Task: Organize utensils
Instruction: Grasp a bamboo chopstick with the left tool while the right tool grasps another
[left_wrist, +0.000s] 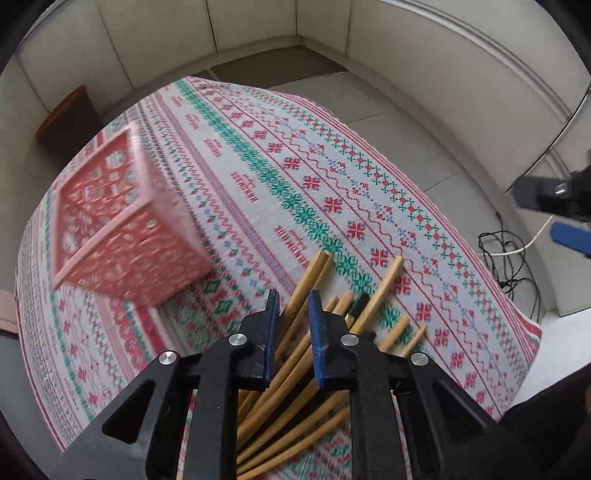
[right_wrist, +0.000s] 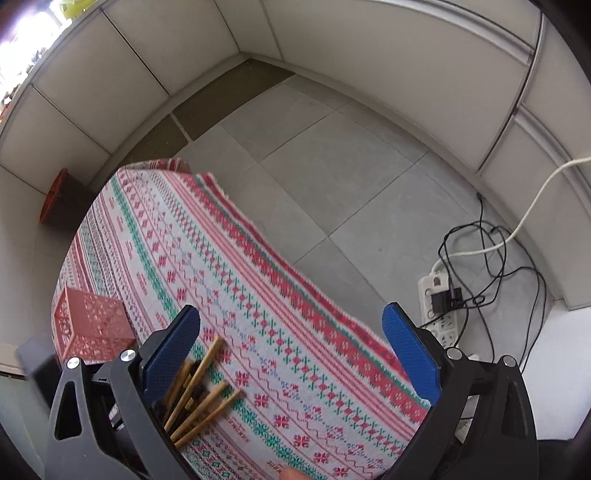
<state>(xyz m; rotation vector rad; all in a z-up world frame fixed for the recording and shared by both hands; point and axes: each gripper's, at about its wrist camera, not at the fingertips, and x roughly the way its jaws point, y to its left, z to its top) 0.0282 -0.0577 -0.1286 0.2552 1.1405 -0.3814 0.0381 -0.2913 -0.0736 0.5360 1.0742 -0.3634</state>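
A pile of bamboo chopsticks (left_wrist: 295, 362) lies on the patterned tablecloth (left_wrist: 258, 184), with one dark chopstick among them. My left gripper (left_wrist: 293, 306) hovers right over the pile, its blue-padded jaws a narrow gap apart with a chopstick (left_wrist: 306, 288) showing between them; whether it grips is unclear. A pink perforated basket (left_wrist: 122, 229) stands on the cloth to the left. In the right wrist view my right gripper (right_wrist: 295, 350) is wide open and empty above the cloth, the chopsticks (right_wrist: 199, 391) by its left finger and the basket (right_wrist: 88, 325) further left.
The table's right edge drops to a grey tiled floor (right_wrist: 351, 166). A white power strip (right_wrist: 439, 306) with tangled black cables lies on the floor at right. A dark bin with an orange rim (left_wrist: 70, 118) stands by the wall beyond the table.
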